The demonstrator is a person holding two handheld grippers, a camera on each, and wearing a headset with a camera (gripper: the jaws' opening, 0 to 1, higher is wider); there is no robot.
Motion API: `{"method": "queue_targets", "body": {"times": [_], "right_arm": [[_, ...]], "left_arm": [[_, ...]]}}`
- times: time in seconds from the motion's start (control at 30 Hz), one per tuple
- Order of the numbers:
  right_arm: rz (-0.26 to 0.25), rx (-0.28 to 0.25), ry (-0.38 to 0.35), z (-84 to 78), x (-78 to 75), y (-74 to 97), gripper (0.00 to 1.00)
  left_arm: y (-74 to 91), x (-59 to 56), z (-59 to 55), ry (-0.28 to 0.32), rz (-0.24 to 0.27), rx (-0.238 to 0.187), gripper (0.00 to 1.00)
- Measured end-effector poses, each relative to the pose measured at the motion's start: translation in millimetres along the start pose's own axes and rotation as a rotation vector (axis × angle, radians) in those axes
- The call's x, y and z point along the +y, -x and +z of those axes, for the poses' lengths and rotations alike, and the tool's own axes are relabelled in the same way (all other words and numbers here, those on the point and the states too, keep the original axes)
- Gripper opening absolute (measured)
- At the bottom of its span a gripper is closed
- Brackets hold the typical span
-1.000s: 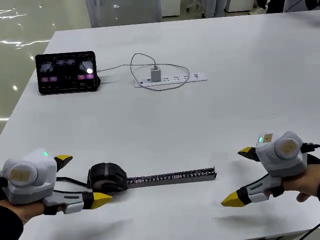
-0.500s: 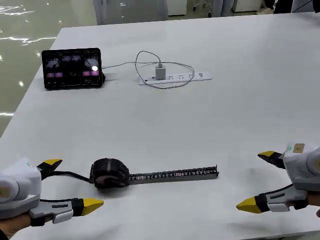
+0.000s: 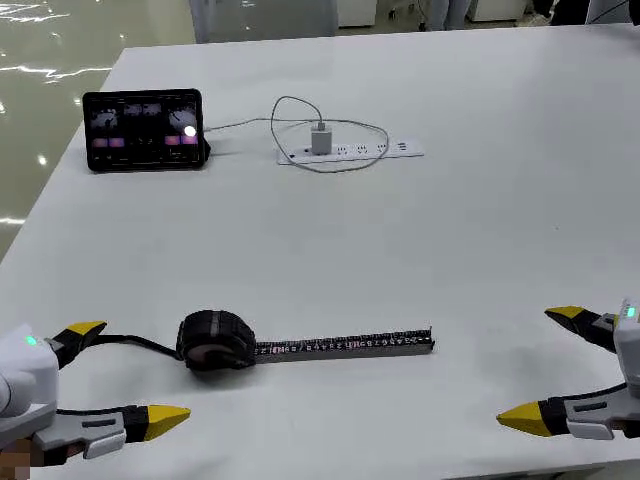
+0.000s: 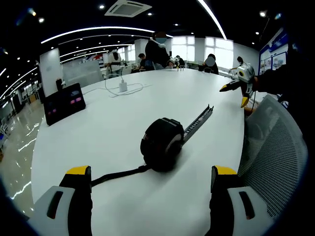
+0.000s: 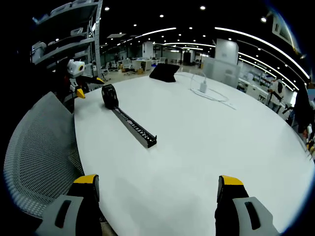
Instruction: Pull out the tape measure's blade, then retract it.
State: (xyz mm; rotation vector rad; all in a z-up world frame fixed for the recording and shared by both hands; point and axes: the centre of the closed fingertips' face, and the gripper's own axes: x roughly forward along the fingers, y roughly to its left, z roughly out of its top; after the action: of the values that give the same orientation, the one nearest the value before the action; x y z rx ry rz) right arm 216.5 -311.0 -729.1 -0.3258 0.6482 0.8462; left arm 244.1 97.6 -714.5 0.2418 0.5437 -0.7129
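Jaws wide and empty on left gripper (image 3: 130,370) and right gripper (image 3: 538,367), the tape measure (image 3: 213,342) lies toward the table's (image 3: 400,230) six o'clock, blade (image 3: 345,345) out toward three o'clock; retracting it with the case unheld could whip it sideways.

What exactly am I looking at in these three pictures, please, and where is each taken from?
There is no robot here: a person holds a two-jaw, yellow-tipped gripper in each hand. The head view comes from a camera on the person's headset, looking down at a white table. It shows the left gripper and the right gripper, both open and holding nothing. The two round pictures come from cameras riding on the grippers, each looking forward between its own jaws. Between the grippers lies a black tape measure, its blade pulled out flat towards the right gripper. Farther back sit a tablet and a power strip with a plugged-in charger.
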Motion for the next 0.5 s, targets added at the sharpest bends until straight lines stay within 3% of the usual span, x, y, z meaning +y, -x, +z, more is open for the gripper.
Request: {"method": "queue_targets", "body": {"times": [0.3,0.5], "right_arm": [[-0.006,-0.012,-0.024,-9.8,4.8,8.0,0.99],[-0.012,-0.007,-0.025,-17.1,4.5,11.2,0.99]], "left_arm": [[7.2,-0.5,-11.8,-0.002,0.025,0.003,0.99],[9.2,-1.6,-13.7,0.014,0.029,-0.004,0.99]]}}
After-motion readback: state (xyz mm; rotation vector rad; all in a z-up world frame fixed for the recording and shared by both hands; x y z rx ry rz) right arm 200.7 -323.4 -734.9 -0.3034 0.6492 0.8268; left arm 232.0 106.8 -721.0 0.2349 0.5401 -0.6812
